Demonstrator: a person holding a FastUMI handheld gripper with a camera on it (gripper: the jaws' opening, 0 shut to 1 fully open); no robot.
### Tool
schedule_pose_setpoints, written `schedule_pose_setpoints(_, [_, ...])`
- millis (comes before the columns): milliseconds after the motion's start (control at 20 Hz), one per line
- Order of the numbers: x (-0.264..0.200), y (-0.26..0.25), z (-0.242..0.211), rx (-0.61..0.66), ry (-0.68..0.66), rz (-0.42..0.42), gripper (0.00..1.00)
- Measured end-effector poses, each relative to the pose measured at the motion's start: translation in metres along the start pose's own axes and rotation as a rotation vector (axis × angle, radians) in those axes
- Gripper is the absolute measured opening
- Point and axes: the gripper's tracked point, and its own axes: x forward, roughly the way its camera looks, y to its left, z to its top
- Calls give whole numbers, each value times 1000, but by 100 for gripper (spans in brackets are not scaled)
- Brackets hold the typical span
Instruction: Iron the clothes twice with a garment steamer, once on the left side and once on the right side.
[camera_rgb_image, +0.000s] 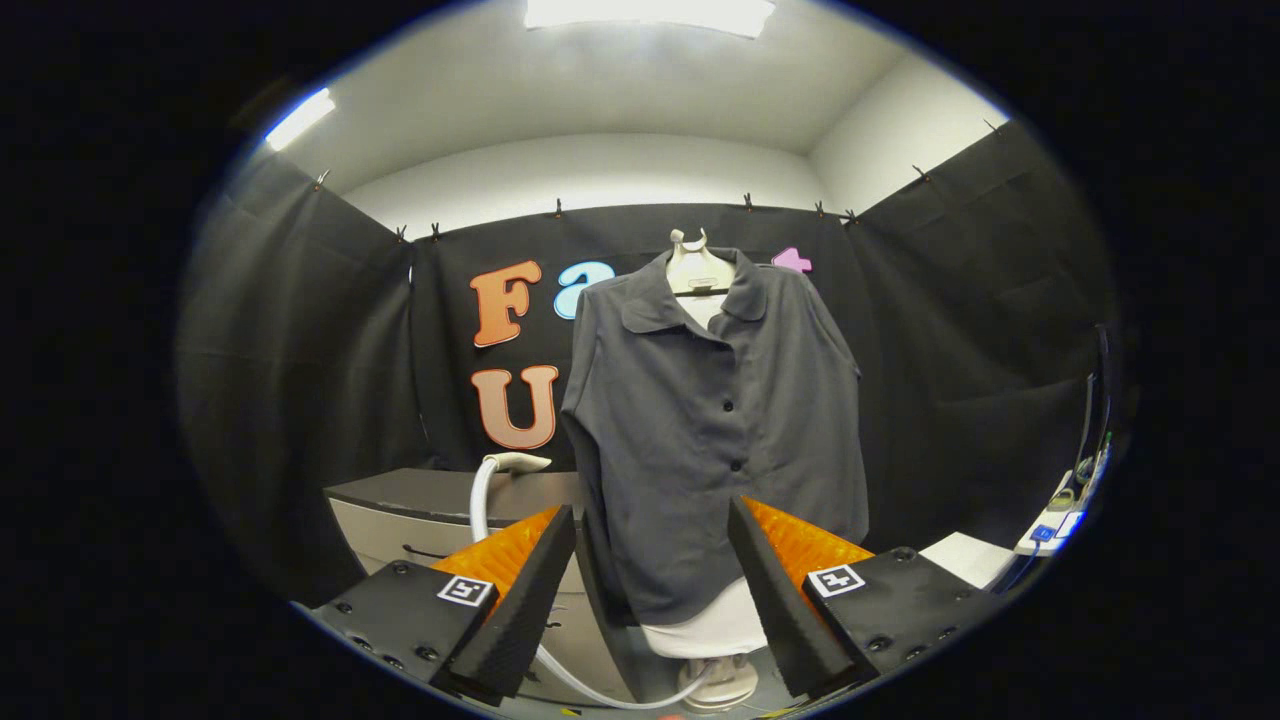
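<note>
A dark grey short-sleeved shirt (715, 420) with a collar and buttons hangs on a pale mannequin torso (698, 268) straight ahead of me, beyond the fingers. My gripper (652, 520) stands open, its two fingers wide apart with nothing between them; the shirt's lower hem shows in the gap. The white steamer head (512, 463) rests on a grey cabinet top to the left of the shirt, and its white hose (480, 505) runs down and curls along the floor toward the mannequin's stand (722, 683).
A grey cabinet (420, 515) with drawers stands left of the mannequin. On the right are a white surface (965, 555) and some small devices (1055, 520). Black cloth walls close in the booth on three sides.
</note>
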Motion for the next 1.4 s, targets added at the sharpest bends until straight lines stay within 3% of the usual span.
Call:
schedule_pose_setpoints(450, [47, 39, 27, -40, 11, 90, 98])
schedule_pose_setpoints(900, [118, 104, 68, -55, 53, 314, 98])
schedule_pose_setpoints(1100, [163, 147, 65, -39, 86, 381, 98])
schedule_pose_setpoints(1400, [256, 223, 42, -56, 174, 386, 98])
